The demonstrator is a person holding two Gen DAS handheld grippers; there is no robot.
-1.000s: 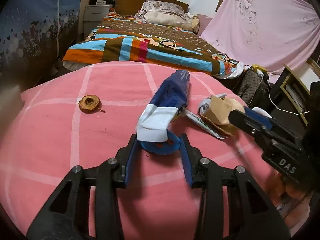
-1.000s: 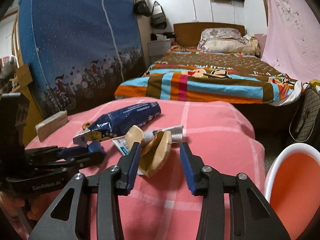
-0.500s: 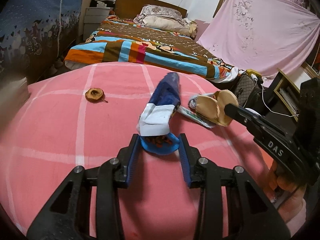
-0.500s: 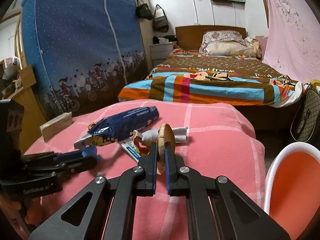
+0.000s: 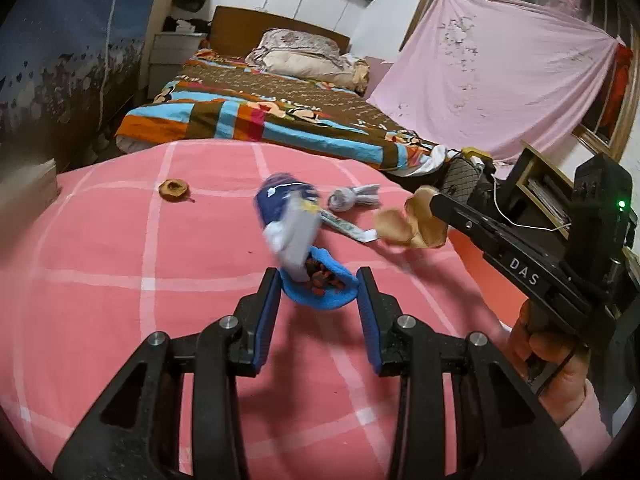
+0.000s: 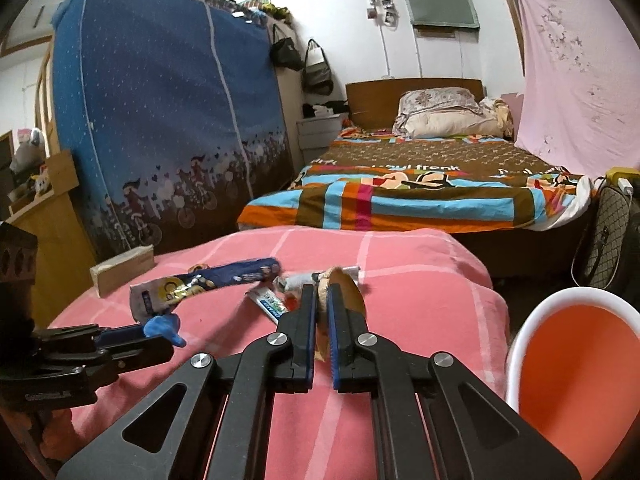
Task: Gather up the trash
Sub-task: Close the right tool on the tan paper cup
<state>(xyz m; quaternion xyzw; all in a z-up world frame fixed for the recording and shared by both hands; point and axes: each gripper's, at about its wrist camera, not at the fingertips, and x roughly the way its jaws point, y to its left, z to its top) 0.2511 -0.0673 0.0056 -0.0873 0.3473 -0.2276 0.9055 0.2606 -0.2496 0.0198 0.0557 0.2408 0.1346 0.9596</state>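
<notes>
Left tool [image 5: 318, 300] grips blue snack bag [image 5: 296, 236]; right tool [image 6: 322, 312] clamps tan peel [image 6: 346, 290] above pink surface [image 5: 120, 280].

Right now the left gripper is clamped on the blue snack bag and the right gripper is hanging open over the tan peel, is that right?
Not quite. The right gripper is not open: the right wrist view shows its jaws shut on the tan peel. The rest holds: the left gripper is clamped on the blue snack bag.

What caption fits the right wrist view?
Right gripper shut on a tan peel above the pink blanket, orange bin waiting at right.
</notes>
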